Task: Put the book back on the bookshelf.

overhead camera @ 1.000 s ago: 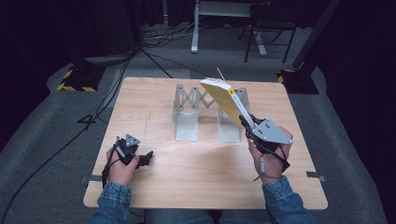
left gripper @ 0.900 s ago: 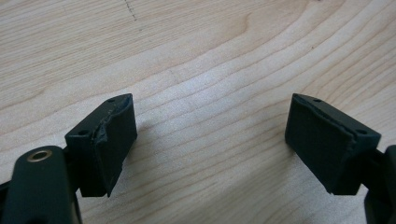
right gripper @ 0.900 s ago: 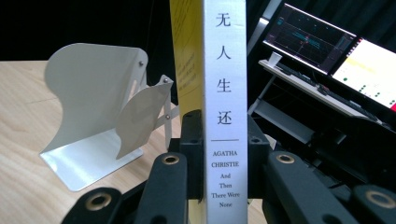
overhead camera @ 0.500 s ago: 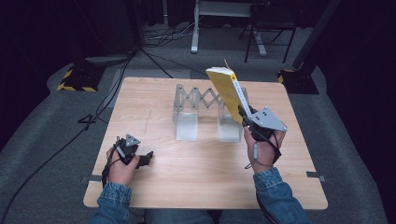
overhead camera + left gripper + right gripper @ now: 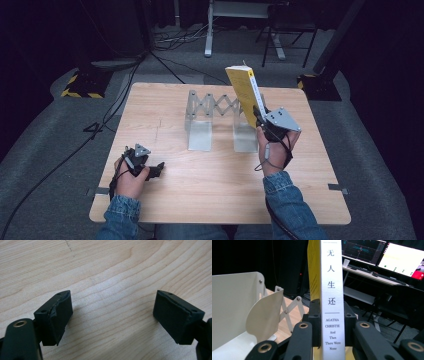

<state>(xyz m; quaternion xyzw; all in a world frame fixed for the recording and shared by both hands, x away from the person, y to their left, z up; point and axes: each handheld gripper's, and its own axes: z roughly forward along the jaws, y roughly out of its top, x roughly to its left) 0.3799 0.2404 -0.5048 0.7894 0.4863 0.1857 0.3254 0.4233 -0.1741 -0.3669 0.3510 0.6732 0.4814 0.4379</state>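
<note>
Right gripper (image 5: 258, 116) was clamped on a yellow book (image 5: 243, 92) by its white spine, holding it tilted above the metal expanding rack (image 5: 215, 117). Left gripper (image 5: 156, 169) rested low on the tabletop (image 5: 210, 175), jaws apart, nothing between them.

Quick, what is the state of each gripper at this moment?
Left gripper: open, nothing between its jaws, low over the wooden table.
Right gripper: shut on the yellow book, clamped at its white spine.
</note>
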